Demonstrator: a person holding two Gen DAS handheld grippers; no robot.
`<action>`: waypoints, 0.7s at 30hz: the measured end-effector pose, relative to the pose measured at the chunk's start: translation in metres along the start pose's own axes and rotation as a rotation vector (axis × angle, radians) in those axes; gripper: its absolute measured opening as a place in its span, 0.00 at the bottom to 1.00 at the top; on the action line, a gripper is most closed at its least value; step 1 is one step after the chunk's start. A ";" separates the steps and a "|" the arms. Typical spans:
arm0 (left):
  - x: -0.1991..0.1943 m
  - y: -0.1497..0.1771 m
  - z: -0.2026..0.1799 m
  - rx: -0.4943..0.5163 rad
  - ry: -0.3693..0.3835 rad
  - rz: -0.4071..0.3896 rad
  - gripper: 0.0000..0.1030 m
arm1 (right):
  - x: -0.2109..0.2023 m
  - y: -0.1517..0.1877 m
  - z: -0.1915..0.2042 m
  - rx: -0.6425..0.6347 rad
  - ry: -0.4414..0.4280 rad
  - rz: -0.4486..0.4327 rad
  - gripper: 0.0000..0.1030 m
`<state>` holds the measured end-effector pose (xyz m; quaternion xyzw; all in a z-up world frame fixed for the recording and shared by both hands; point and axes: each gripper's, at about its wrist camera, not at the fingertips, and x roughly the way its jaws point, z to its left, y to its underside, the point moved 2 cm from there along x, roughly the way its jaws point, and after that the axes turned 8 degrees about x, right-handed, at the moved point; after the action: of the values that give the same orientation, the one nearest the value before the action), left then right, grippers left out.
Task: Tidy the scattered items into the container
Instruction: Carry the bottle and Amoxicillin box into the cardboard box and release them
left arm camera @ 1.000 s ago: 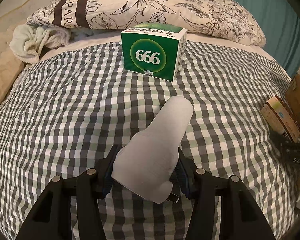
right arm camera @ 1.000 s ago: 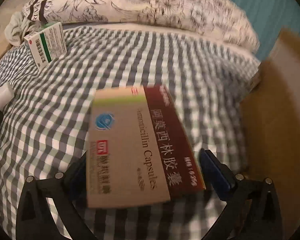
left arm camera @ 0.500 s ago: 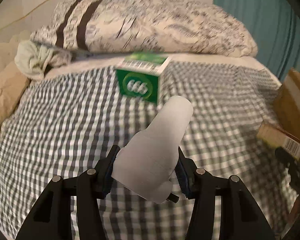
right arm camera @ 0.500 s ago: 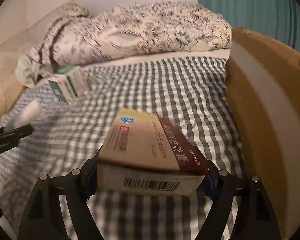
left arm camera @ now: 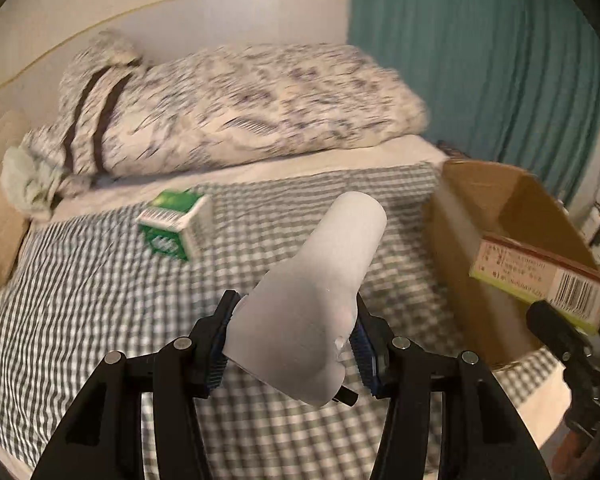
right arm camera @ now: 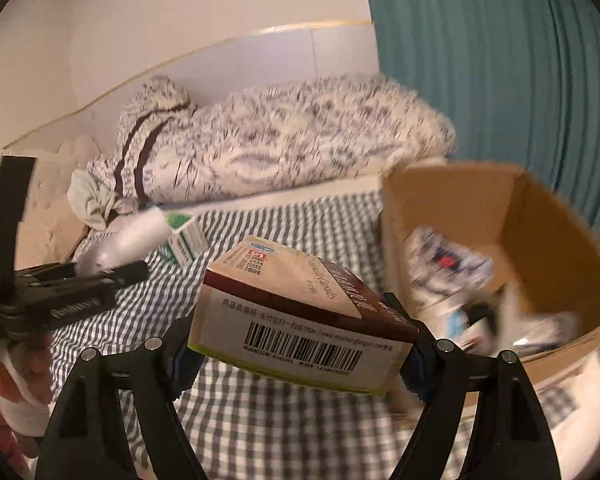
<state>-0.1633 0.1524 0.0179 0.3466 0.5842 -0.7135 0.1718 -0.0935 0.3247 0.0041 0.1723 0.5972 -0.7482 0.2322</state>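
The tidying looks partly done, with two items in transit and at least one still lying out; the cardboard box (right arm camera: 512,216) stands open at the right edge of the checked bedspread (left arm camera: 100,300), and in the right wrist view it already holds several blurred things, white and dark packets that cannot be told apart; the right gripper (right arm camera: 300,344) is clenched on a capsule carton (right arm camera: 300,320), brown and cream with a barcode on its near face, the blue pads pressing its two ends, and the carton hangs above the bedspread just beside the box's near wall, not yet over the opening; the left gripper (left arm camera: 292,340) is clamped on a frosted white plastic bottle (left arm camera: 316,288), gripped by its wide lower part with the narrower capped end pointing forward and up, and it hovers over the middle of the bed, well apart from the box; the green and white medicine box (left arm camera: 176,226) lies tilted on the bedspread near the floral pillow (left arm camera: 240,112), touched by nothing, so it is left to collect; a pale crumpled cloth (left arm camera: 24,184) sits at the pillow's left end, and whether it belongs to the task cannot be told; by my judgement what remains is to drop both held items in, then fetch the green one.
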 end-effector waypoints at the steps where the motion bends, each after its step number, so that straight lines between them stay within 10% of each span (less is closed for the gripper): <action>1: -0.003 -0.007 -0.014 0.014 0.021 -0.009 0.52 | -0.010 -0.008 -0.007 0.004 0.013 -0.020 0.77; 17: 0.056 -0.064 -0.211 0.239 0.322 0.066 0.52 | -0.021 -0.077 -0.172 0.145 0.283 0.032 0.77; 21: 0.062 -0.061 -0.220 0.276 0.299 0.069 0.92 | -0.012 -0.072 -0.182 0.171 0.277 0.052 0.84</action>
<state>-0.1817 0.3875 0.0008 0.4887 0.4878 -0.7210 0.0583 -0.1270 0.5166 0.0282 0.3084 0.5532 -0.7589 0.1513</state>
